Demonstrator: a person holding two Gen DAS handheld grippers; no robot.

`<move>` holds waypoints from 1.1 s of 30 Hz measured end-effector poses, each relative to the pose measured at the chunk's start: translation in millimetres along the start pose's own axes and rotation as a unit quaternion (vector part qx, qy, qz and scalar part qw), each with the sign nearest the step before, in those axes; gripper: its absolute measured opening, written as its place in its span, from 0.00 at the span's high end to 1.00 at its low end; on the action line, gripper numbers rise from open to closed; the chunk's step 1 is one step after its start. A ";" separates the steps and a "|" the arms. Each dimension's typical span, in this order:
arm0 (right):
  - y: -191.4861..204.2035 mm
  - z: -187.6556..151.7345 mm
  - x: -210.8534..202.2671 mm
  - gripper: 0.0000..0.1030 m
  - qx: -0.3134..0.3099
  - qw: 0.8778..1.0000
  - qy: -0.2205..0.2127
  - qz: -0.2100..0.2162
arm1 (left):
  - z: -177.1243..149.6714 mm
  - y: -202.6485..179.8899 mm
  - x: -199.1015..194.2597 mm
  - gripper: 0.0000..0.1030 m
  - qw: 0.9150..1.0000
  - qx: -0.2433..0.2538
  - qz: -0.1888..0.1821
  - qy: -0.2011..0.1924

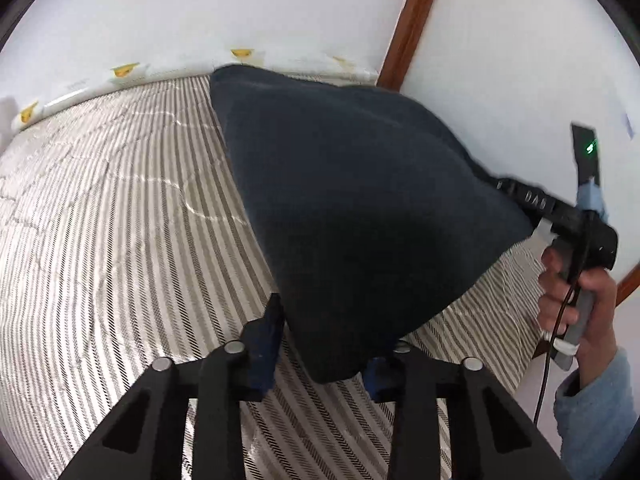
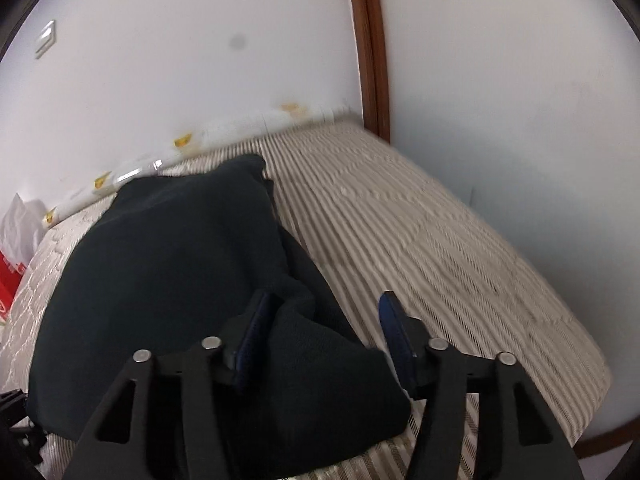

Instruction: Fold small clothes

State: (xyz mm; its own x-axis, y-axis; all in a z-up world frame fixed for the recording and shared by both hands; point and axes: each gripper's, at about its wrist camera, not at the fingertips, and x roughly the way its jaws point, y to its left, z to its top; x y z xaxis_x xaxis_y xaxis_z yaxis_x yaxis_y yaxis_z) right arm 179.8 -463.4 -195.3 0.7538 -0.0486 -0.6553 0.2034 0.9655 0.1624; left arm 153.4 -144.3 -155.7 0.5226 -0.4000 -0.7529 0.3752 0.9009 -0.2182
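A dark navy garment lies spread over the striped bed cover. Its near corner is raised and sits pinched between the blue-padded fingers of my left gripper, whose right finger is mostly hidden behind the cloth. At the garment's right end a hand holds my right gripper. In the right wrist view the right gripper stands open over a bunched edge of the garment; the cloth lies between and beneath the fingers, and the pads do not press on it.
The bed fills a corner between white walls with a brown wooden trim. A red and white bag stands past the bed's left side. A dark device with a green light is seen against the right wall.
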 end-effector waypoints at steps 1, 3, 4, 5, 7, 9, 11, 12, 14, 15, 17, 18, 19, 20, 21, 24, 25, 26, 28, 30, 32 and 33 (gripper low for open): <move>0.6 -0.7 5.4 0.46 0.006 1.000 0.010 0.006 | -0.4 0.2 -1.7 0.78 1.000 0.004 0.001 -0.007; 0.9 -1.1 18.5 0.69 0.024 0.999 0.031 0.019 | -4.6 2.2 -14.1 0.81 1.000 0.009 0.008 -0.020; 4.4 -0.9 21.4 0.80 0.028 0.998 0.033 0.037 | -3.1 5.9 -16.1 0.82 1.000 0.008 0.011 -0.024; 11.0 0.9 23.3 0.81 0.026 0.998 0.033 0.041 | -1.8 9.2 -19.1 0.83 0.999 0.005 0.019 -0.030; 29.3 4.0 23.6 0.83 0.007 0.999 0.023 0.024 | -0.5 19.4 -26.4 0.84 0.998 -0.006 0.037 -0.042; 44.2 4.3 23.2 0.83 0.000 0.999 0.020 0.031 | 2.0 37.9 -34.2 0.84 0.997 -0.025 0.047 -0.047; 63.6 7.2 23.4 0.83 -0.010 0.999 0.018 0.045 | 3.3 61.5 -42.7 0.85 0.997 -0.051 0.042 -0.048; 73.3 9.3 24.5 0.83 -0.013 0.999 0.016 0.051 | 0.4 69.0 -49.0 0.85 0.996 -0.059 0.043 -0.049; 100.9 12.6 24.9 0.84 -0.024 0.997 0.012 0.069 | -2.4 85.9 -60.4 0.85 0.994 -0.065 0.062 -0.055; 112.1 14.3 26.5 0.84 -0.028 0.997 0.011 0.076 | -5.4 95.0 -67.5 0.85 0.993 -0.065 0.077 -0.059; 140.9 15.1 31.7 0.84 -0.042 0.995 0.013 0.092 | -9.4 112.9 -77.0 0.85 0.991 -0.074 0.094 -0.062; 155.5 14.5 33.6 0.84 -0.049 0.994 0.014 0.102 | -12.8 123.5 -82.6 0.85 0.990 -0.084 0.099 -0.062; 170.8 13.6 35.7 0.84 -0.057 0.992 0.015 0.111 | -16.8 134.2 -89.0 0.85 0.988 -0.095 0.105 -0.062; 181.1 12.9 36.8 0.84 -0.063 0.991 0.016 0.118 | -20.8 140.1 -93.0 0.85 0.987 -0.101 0.110 -0.062; 194.3 11.3 37.1 0.84 -0.070 0.989 0.019 0.128 | -24.8 150.7 -98.4 0.85 0.985 -0.107 0.119 -0.064; 214.7 6.2 33.6 0.84 -0.086 0.986 0.021 0.140 | -38.3 161.8 -104.6 0.85 0.982 -0.120 0.129 -0.062; 218.7 4.3 30.9 0.84 -0.092 0.986 0.021 0.140 | -42.4 164.1 -105.0 0.85 0.982 -0.125 0.126 -0.060; 219.0 1.6 25.3 0.84 -0.098 0.985 0.019 0.142 | -48.0 164.8 -104.9 0.85 0.982 -0.129 0.123 -0.058; 209.9 -2.9 14.4 0.84 -0.102 0.984 0.014 0.143 | -53.2 162.8 -105.2 0.85 0.982 -0.132 0.122 -0.056; 192.9 -9.6 2.6 0.84 -0.101 0.984 0.015 0.146 | -50.6 157.6 -99.6 0.85 0.983 -0.127 0.124 -0.053; 179.6 -16.5 -0.8 0.84 -0.097 0.984 0.023 0.148 | -47.3 146.8 -93.1 0.84 0.984 -0.118 0.127 -0.048; 175.3 -20.3 -1.5 0.84 -0.097 0.984 0.025 0.147 | -45.9 143.6 -90.8 0.84 0.984 -0.114 0.127 -0.046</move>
State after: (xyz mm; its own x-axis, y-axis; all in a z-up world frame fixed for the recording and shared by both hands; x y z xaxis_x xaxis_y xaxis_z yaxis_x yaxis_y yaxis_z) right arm 201.6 -288.9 -180.8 0.7296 0.2488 -0.6370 -0.1460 0.9667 0.2104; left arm 124.7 29.2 -147.1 0.6485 -0.1608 -0.7441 0.0472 0.9840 -0.1716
